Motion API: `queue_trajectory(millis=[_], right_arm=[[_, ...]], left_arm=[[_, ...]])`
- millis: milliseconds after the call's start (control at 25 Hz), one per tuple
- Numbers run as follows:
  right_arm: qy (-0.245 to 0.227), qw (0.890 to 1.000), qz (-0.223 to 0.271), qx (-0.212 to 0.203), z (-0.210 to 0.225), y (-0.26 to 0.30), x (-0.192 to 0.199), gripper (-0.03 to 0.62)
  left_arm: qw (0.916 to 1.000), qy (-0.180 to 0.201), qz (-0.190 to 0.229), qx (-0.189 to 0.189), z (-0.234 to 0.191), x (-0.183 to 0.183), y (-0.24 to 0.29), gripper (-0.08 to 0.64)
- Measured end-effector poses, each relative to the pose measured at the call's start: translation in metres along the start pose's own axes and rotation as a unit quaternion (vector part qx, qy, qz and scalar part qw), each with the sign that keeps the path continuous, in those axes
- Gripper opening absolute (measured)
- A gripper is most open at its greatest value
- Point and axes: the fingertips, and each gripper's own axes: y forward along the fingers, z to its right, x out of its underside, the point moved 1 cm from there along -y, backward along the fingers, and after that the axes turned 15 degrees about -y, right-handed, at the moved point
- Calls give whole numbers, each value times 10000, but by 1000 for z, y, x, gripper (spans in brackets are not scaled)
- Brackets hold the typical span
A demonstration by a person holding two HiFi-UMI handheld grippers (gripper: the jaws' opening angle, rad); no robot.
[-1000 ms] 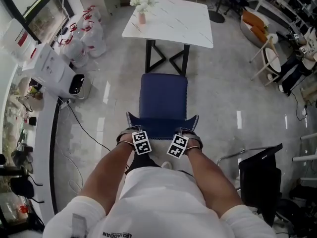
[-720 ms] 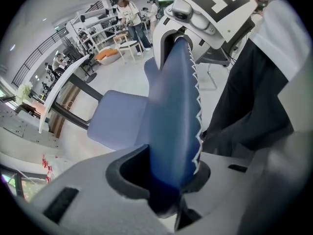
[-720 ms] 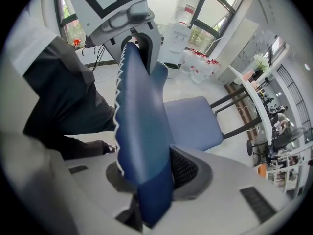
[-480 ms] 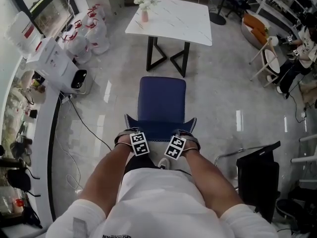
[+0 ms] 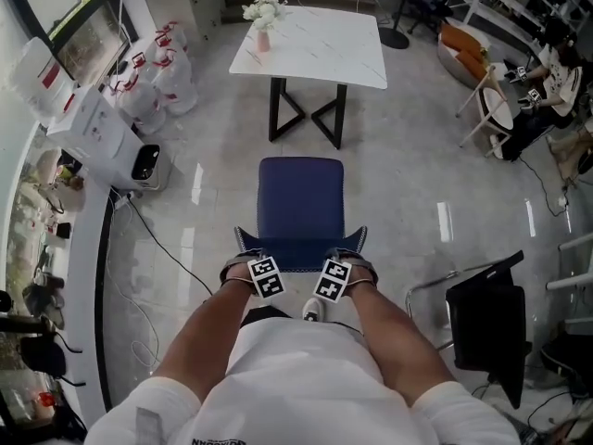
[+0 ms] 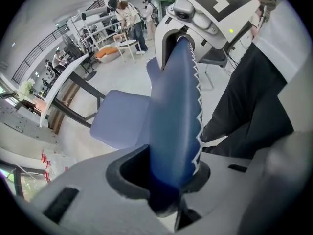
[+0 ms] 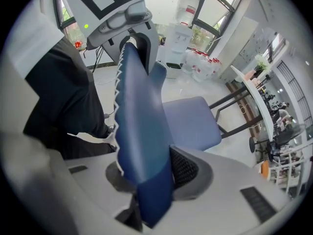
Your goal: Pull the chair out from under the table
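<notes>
A blue chair (image 5: 299,197) stands on the pale floor, well out from the white marble table (image 5: 324,49), its seat fully in the open. Its backrest (image 5: 301,246) is nearest me. My left gripper (image 5: 246,254) grips the backrest's left end and my right gripper (image 5: 358,252) its right end. In the left gripper view the backrest (image 6: 176,111) runs up between the jaws of the left gripper (image 6: 168,182). In the right gripper view the backrest (image 7: 142,126) sits between the jaws of the right gripper (image 7: 146,190), which have just been opening slightly.
A white dispenser (image 5: 97,128) and red-and-white bags (image 5: 157,68) stand at the left, with a cable (image 5: 157,239) on the floor. A black chair (image 5: 486,318) is at my right. A flower vase (image 5: 263,15) sits on the table. People sit far right.
The chair has slid toward me, away from the table, and the gap between seat and table legs has widened. Both grippers came back with the backrest.
</notes>
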Motion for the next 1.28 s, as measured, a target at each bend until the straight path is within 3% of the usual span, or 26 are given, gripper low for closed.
queue_trajectory(millis=[560,1280], right_arm=[[244,9996,-142,6,-44,-9,-31,127],[106,9998,-10,-185,-57,-37,-29,123]], left_arm=[[9994,291,103,130,22,40,-11,114],[9983,210,-122,526,48,37,-33,115]])
